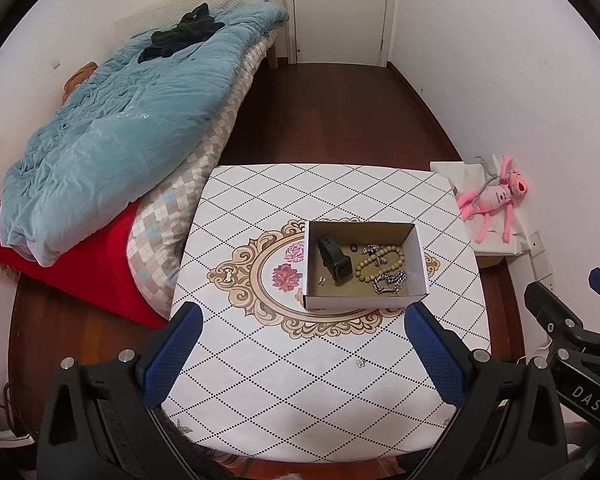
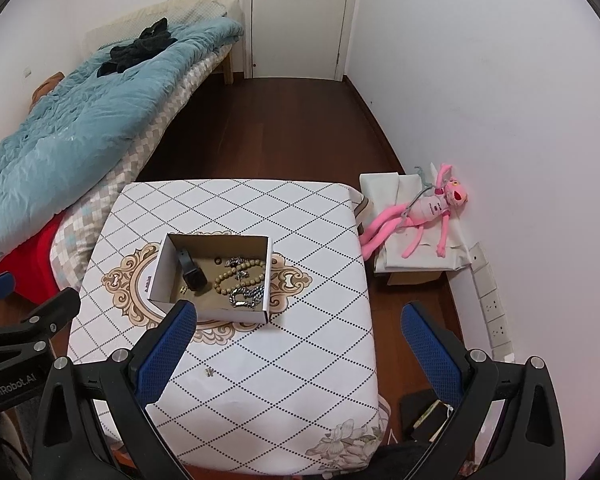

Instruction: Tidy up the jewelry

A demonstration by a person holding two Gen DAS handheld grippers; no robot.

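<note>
A bed (image 1: 112,152) under a blue quilt (image 1: 100,128) is lying off to the left of the cardboard box (image 1: 364,300), and the box is sitting near the middle of the patterned tabletop (image 1: 300,400). Inside the box a black watch (image 1: 334,262) is leaning toward its left side, with a beaded bracelet (image 1: 380,264) and a silver chain (image 1: 388,282) heaped toward its right and a small dark ring (image 1: 354,248) lying between them.

Both tools are hanging on the near side of the box: the left tool (image 1: 300,356) and the right tool (image 2: 300,352) are each standing spread wide, gripping nothing.

One tiny silver earring (image 1: 362,363) is lying alone on the cloth, on the near side of the box and apart from it. It looks light, hard and easy to flick away, so I would be pinching it squarely across its body, pressing gently into the cloth.
</note>
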